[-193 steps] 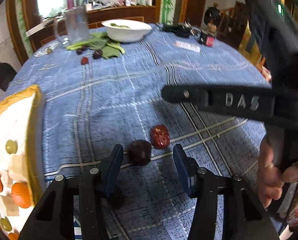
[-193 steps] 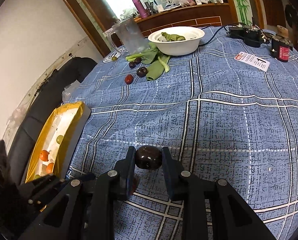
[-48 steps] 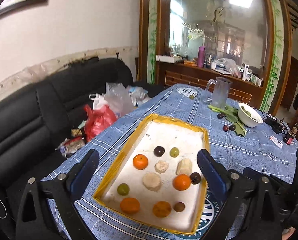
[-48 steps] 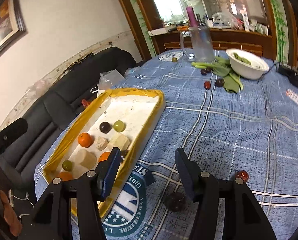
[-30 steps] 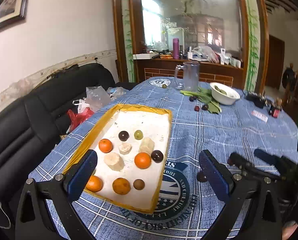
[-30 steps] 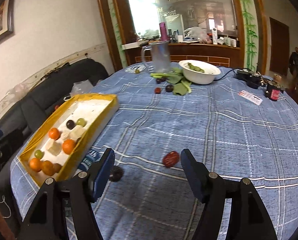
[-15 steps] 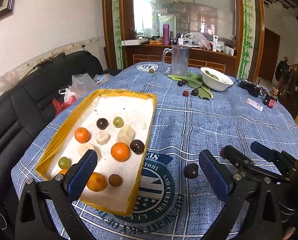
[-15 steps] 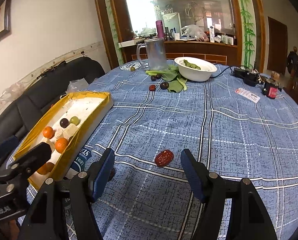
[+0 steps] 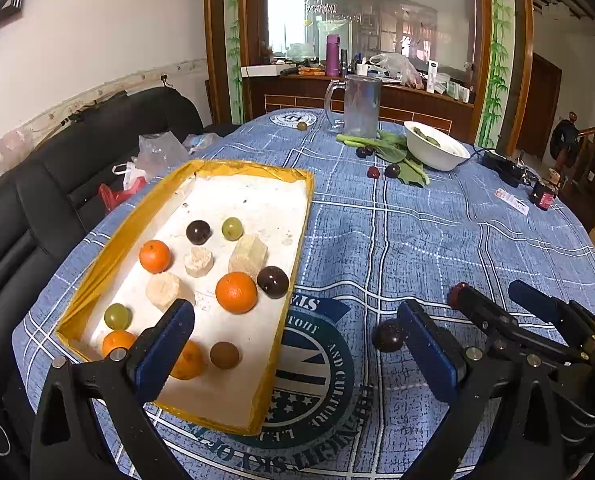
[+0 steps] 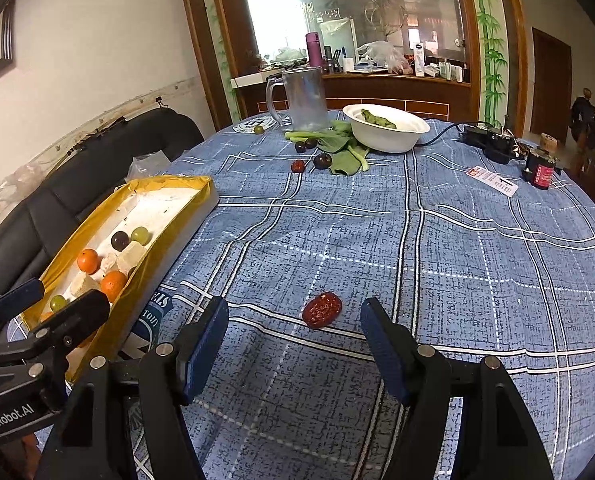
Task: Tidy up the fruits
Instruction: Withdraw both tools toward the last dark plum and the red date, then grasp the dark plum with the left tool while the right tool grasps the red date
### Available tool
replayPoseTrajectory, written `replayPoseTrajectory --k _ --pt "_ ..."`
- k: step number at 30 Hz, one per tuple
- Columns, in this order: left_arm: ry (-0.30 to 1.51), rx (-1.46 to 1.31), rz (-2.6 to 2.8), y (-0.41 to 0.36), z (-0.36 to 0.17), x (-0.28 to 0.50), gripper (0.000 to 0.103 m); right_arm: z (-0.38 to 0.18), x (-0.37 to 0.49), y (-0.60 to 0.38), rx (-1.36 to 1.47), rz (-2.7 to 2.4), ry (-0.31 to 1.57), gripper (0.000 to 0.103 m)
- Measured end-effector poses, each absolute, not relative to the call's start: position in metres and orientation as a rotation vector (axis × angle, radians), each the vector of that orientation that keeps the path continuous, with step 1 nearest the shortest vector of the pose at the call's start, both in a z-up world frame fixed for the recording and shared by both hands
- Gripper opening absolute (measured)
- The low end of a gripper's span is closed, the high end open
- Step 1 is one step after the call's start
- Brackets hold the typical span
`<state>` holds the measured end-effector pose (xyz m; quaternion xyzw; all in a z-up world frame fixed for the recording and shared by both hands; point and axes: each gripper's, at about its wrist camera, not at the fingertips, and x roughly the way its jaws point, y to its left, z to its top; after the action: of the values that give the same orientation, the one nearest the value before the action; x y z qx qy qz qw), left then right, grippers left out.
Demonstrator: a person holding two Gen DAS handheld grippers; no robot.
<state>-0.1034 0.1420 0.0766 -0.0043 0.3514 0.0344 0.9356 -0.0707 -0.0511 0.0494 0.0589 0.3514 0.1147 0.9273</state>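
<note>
Currently both tools are idling above the table with nothing gripped. Leftmost, the yellow tray (image 9: 301, 216) is holding oranges, grapes and pale chunks; the left gripper (image 9: 293, 354) is hovering over its near end, jaws spread wide. Just right of it a dark plum (image 9: 389, 335) is sitting on the blue cloth (image 9: 437, 240). Further right, the right gripper (image 10: 293, 344) is facing a red date (image 10: 321, 309) — jaws wide, date between and slightly ahead. Best approach, I judge: advancing low, straddling the date evenly, closing gently — wrinkled skin looks soft.
</note>
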Motion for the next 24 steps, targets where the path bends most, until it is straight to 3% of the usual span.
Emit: replayPoseTrajectory --k 16,24 --pt "0.736 -0.042 0.065 0.158 0.080 -0.101 0.101 0.063 -0.062 -0.080 0.231 0.211 0.722 0.074" --pt "0.743 -0.102 0.061 0.182 0.077 -0.094 0.101 0.053 -0.026 -0.108 0.303 0.232 0.841 0.074"
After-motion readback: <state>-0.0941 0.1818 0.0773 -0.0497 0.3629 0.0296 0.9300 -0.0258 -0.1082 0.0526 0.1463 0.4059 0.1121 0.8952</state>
